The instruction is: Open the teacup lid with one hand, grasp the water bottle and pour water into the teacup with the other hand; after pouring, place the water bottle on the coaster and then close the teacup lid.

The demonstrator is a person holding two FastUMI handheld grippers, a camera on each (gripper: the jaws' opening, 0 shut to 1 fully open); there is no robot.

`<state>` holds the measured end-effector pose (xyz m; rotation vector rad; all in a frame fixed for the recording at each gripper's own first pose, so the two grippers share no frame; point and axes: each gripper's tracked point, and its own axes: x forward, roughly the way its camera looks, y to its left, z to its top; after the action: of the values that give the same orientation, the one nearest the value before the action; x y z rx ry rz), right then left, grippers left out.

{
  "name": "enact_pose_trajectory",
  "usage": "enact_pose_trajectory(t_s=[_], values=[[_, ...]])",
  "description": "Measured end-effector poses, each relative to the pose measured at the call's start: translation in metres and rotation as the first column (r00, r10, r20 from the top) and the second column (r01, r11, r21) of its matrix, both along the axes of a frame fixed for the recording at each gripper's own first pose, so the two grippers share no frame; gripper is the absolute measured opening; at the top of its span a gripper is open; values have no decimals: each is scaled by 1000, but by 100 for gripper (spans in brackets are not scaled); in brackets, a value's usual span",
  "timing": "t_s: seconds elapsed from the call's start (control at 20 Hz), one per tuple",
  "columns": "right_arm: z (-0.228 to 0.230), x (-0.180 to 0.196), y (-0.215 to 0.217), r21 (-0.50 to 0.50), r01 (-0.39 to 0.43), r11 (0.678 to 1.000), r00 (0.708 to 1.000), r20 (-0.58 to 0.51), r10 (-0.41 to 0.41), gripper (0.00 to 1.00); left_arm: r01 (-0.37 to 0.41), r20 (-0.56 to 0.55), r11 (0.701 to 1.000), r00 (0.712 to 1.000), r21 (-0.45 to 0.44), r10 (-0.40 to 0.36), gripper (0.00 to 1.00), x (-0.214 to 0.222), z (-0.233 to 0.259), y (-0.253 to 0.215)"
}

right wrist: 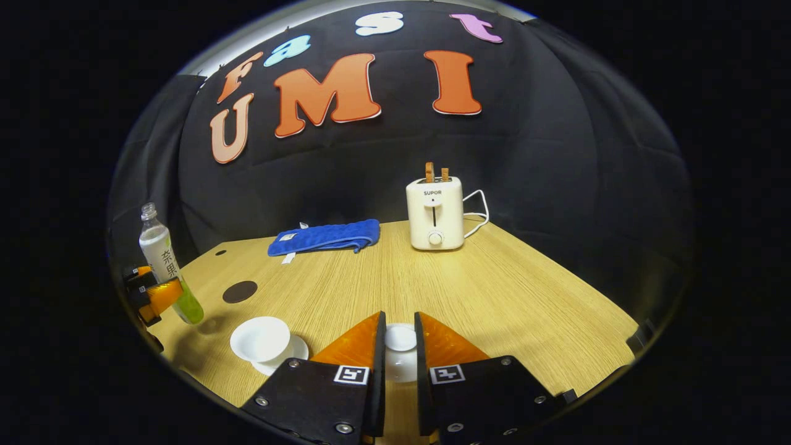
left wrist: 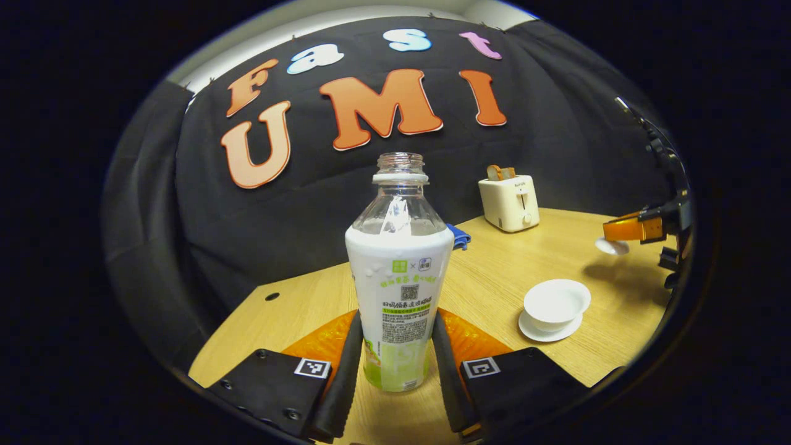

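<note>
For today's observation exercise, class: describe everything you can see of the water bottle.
The water bottle is clear plastic with a threaded neck, no cap on it, and a white-and-green label wrapped round its body. In the left gripper view it stands upright between the left gripper's fingers, which press its lower sides. In the right gripper view it appears tilted, lifted above the wooden table, left of the open teacup and near the dark coaster.
</note>
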<state>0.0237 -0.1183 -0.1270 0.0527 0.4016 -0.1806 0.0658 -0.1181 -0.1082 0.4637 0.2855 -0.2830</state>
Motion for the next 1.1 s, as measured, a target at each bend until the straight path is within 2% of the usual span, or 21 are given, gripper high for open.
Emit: enact_pose_trajectory(t_s=[0.2,0.35,0.45,0.65,0.8,1.0,1.05,1.1], values=[[3,-1,-5,-2,9,1000,1000,7,-9,22,47,-6,985,999,168,-47,63,3,-5,-5],[1,-2,-9,-2,21,1000,1000,-3,-21,22,115,-20,941,993,318,-115,63,3,-12,-15],[-1,-2,-10,3,26,1000,1000,-9,-26,22,149,-48,894,989,422,-142,63,1,-23,-15],[1,-3,-10,1,23,1000,1000,-7,-23,22,220,-86,812,975,541,-207,62,0,-33,-22],[4,-4,-10,7,21,1000,1000,-2,-21,22,253,-102,739,965,625,-244,62,0,-37,-26],[5,-5,-15,16,27,999,1000,1,-27,22,298,-148,604,947,740,-286,62,0,-46,-29],[6,-6,-16,18,30,999,1000,1,-31,22,301,-154,574,944,761,-292,63,2,-46,-30],[6,-6,-17,21,32,999,999,1,-32,17,305,-159,552,942,776,-296,64,2,-47,-31]])
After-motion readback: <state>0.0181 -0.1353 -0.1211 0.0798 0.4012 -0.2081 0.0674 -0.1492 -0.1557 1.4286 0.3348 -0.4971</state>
